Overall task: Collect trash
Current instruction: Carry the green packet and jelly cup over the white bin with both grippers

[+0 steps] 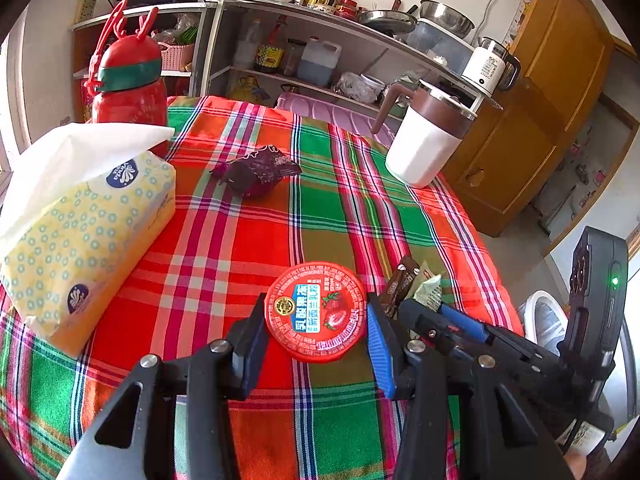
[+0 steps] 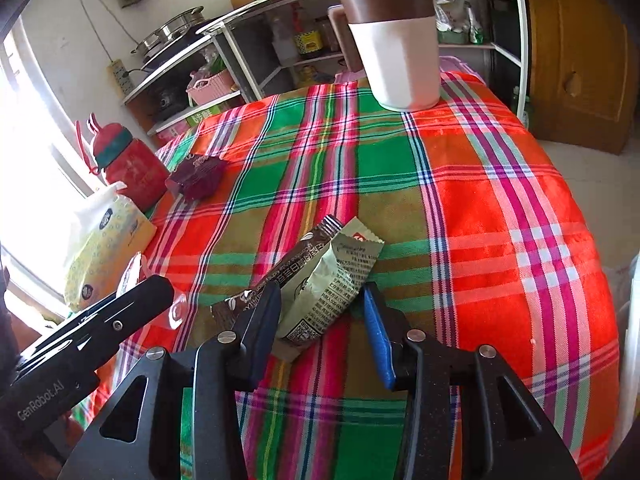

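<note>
A red round jelly cup lid [image 1: 316,312] lies on the plaid tablecloth between the fingers of my left gripper [image 1: 316,334], which is open around it. A brown wrapper [image 2: 276,272] and a pale green wrapper [image 2: 332,280] lie overlapping on the cloth. My right gripper [image 2: 320,316] is open with the green wrapper between its fingers. The two wrappers also show in the left wrist view [image 1: 404,286], just right of the lid, with the right gripper [image 1: 460,320] beside them. A crumpled purple wrapper [image 1: 256,172] lies farther back, also visible in the right wrist view [image 2: 198,176].
A yellow tissue pack [image 1: 88,232] sits at the left. A red bottle [image 1: 128,80] stands behind it. A white-and-brown jug [image 1: 428,140] stands at the far right edge of the table [image 2: 500,200]. Kitchen shelves [image 1: 320,40] and a wooden cabinet [image 1: 540,120] stand behind.
</note>
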Demonstrator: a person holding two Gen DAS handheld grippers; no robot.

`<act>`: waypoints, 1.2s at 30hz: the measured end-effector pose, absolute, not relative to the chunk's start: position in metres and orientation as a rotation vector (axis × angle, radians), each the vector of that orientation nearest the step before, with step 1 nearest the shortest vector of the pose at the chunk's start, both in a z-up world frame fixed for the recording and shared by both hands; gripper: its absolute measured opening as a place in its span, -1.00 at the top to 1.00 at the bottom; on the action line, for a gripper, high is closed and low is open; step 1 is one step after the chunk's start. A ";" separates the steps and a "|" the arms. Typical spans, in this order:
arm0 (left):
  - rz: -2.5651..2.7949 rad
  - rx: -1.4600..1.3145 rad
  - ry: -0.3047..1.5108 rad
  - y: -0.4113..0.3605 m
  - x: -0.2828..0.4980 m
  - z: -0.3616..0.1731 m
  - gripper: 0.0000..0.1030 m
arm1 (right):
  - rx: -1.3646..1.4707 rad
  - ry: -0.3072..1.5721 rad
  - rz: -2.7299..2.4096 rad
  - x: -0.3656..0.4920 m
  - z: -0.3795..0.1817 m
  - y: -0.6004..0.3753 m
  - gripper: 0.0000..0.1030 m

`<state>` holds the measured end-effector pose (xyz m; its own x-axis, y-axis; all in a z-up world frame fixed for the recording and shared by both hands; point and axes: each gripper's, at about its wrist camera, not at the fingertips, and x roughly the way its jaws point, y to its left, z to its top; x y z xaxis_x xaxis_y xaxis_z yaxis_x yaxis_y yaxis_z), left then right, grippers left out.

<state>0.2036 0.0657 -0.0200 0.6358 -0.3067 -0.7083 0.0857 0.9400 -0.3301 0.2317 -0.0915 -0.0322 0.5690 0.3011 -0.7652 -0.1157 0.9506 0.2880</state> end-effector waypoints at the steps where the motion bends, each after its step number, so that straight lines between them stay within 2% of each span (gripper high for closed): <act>1: -0.229 -0.283 0.857 0.066 0.203 -0.020 0.09 | 0.220 0.942 0.272 0.230 -0.033 -0.089 0.42; 2: -0.232 -0.284 0.857 0.066 0.202 -0.020 0.09 | 0.217 0.947 0.296 0.228 -0.034 -0.085 0.55; 5: -0.233 -0.272 0.856 0.065 0.199 -0.019 0.09 | 0.195 0.925 0.284 0.220 -0.033 -0.083 0.59; 18: -0.254 -0.231 0.838 0.056 0.184 -0.010 0.09 | 0.256 0.896 0.271 0.195 -0.021 -0.111 0.62; 36: -0.373 -0.100 0.791 -0.017 0.152 0.022 0.09 | 0.298 0.791 0.179 0.138 0.014 -0.183 0.61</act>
